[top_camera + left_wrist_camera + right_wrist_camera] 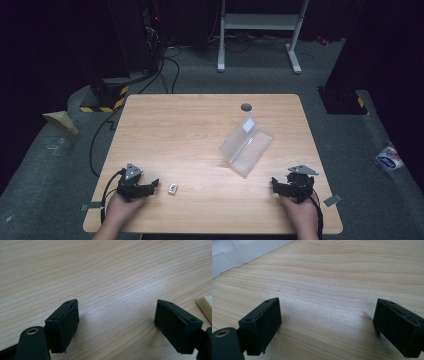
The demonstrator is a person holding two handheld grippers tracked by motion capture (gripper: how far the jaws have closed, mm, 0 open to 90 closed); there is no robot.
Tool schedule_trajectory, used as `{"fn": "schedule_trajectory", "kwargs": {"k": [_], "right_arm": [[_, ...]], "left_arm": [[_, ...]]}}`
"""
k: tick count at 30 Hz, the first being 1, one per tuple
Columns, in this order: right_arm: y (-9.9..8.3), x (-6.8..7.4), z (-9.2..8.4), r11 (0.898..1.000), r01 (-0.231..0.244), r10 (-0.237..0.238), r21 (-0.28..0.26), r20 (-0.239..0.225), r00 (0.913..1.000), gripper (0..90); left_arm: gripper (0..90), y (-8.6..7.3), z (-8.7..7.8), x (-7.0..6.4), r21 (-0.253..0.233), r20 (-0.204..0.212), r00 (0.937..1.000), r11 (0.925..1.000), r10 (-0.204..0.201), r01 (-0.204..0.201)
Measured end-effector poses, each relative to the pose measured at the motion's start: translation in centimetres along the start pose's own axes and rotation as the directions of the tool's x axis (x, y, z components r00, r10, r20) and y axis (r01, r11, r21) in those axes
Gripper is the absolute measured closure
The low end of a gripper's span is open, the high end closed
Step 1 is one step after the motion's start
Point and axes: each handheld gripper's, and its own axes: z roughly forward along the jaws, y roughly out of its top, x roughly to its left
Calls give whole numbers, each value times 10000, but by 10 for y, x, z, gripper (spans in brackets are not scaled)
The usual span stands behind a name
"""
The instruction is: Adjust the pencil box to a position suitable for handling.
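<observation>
Grasping looks like the step in hand: the left hand-held gripper [154, 183] rests on the worktop [200, 125] near its 7 o'clock corner, and a small cream block [173, 189] lies just beside it, at about 3 o'clock from its tips. To do it well, I judge the hand should swing the jaws toward the block until it sits squarely between the pads, keep them low and level with the wood, then close slowly so the light piece is not flicked away. In the left gripper view the two black jaws stand well apart with bare wood between them, gripping nothing, and the block [206, 305] peeks in at the 3 o'clock edge, outside the far jaw and not touching it. The right hand-held gripper [274, 183] rests near the 5 o'clock corner, jaws likewise spread and empty over bare wood in its own view. A clear plastic bag [246, 145] lies right of centre, at about 11 o'clock from that gripper and apart from it; its frosted edge [242, 252] shows in the right gripper view. If the block is meant for the bag, the right hand could steady the bag's mouth, though I cannot tell which end opens.
</observation>
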Motion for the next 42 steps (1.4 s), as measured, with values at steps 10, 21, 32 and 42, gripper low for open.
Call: {"fn": "schedule_trajectory", "kwargs": {"k": [10,21,32,42], "right_arm": [[0,0,0,10000,-6,6,-3,3,10000,77],[0,-3,-2,9998,-56,55,-199,-68,10000,118],[3,-1,-10,9978,112,-125,-660,-189,9997,132],[8,5,-16,9949,44,-102,-1007,-567,9983,103]], "left_arm": [[189,0,1,0,-10,58,10000,10000,29,-29],[180,1,1,0,4,11,10000,10000,0,0],[178,1,2,0,6,11,10000,10000,-2,2],[174,1,2,0,10,25,10000,10000,23,-23]]}}
